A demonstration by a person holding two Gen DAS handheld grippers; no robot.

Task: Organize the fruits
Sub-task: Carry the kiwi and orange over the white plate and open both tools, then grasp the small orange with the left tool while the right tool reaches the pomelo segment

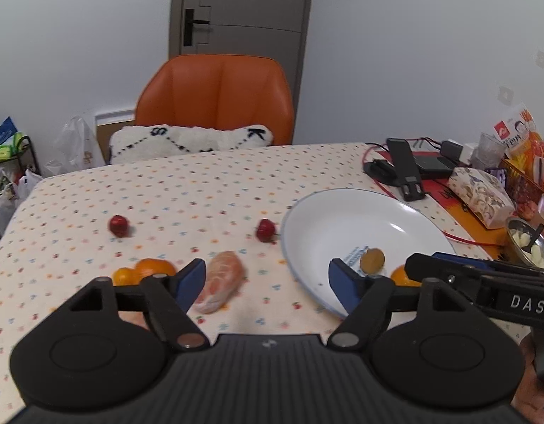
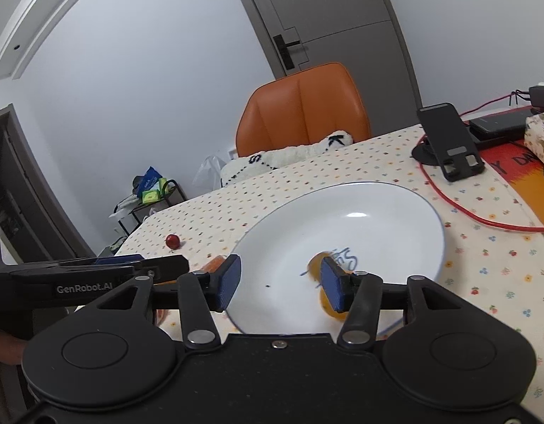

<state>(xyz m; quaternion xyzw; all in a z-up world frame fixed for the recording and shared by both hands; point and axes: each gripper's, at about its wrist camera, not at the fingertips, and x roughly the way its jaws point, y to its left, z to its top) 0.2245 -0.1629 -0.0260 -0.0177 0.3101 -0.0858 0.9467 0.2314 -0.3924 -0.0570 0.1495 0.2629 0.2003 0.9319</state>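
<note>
Plate (image 2: 395,208) held two small fruits; peeled citrus (image 1: 220,281) lay on worktop (image 1: 165,194). You kept both hand-held grippers, left (image 1: 268,282) and right (image 2: 280,282), spread, empty; straddle citrus, squeeze gently.

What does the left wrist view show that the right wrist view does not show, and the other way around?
Only the left wrist view shows the peeled citrus, two small oranges beside it, a second red fruit near the plate, and a metal bowl at the right edge.

Only the right wrist view shows the dark doorway at far left.

Both show the white plate holding orange fruit, the orange chair, the phone stand, and open jaws.
</note>
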